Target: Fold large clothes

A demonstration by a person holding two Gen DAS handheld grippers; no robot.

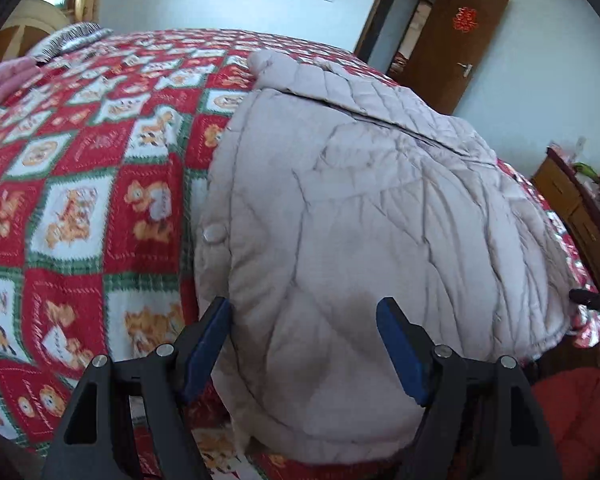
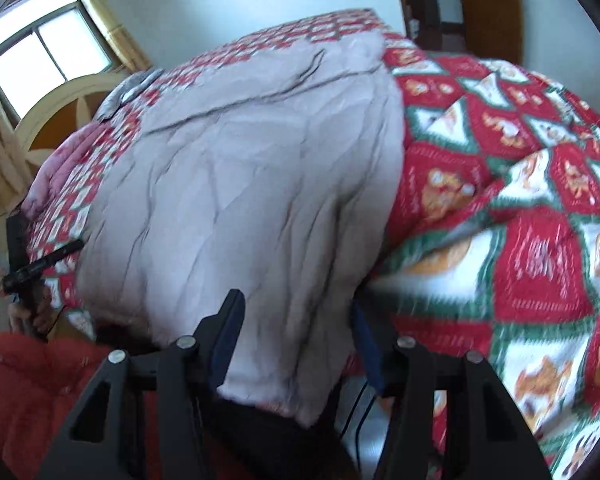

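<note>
A pale grey-beige quilted puffer jacket (image 1: 380,200) lies spread on a bed, with one layer folded over along a seam near its far end. My left gripper (image 1: 304,332) stands wide at the jacket's near edge. The puffy hem bulges between its blue pads (image 1: 208,344) and fills the gap, so it is shut on the jacket. In the right wrist view the same jacket (image 2: 240,180) runs down between the jaws of my right gripper (image 2: 296,328). Cloth drapes over its right finger and hides most of that pad; it is shut on the jacket's near corner.
A red, white and green patchwork bedspread (image 1: 80,200) covers the bed (image 2: 520,240). A brown door (image 1: 452,40) and a wooden dresser (image 1: 572,208) stand at the right. A window (image 2: 40,52) and a curved headboard (image 2: 60,108) are beyond the bed. A person's red quilted sleeve (image 2: 40,380) is near.
</note>
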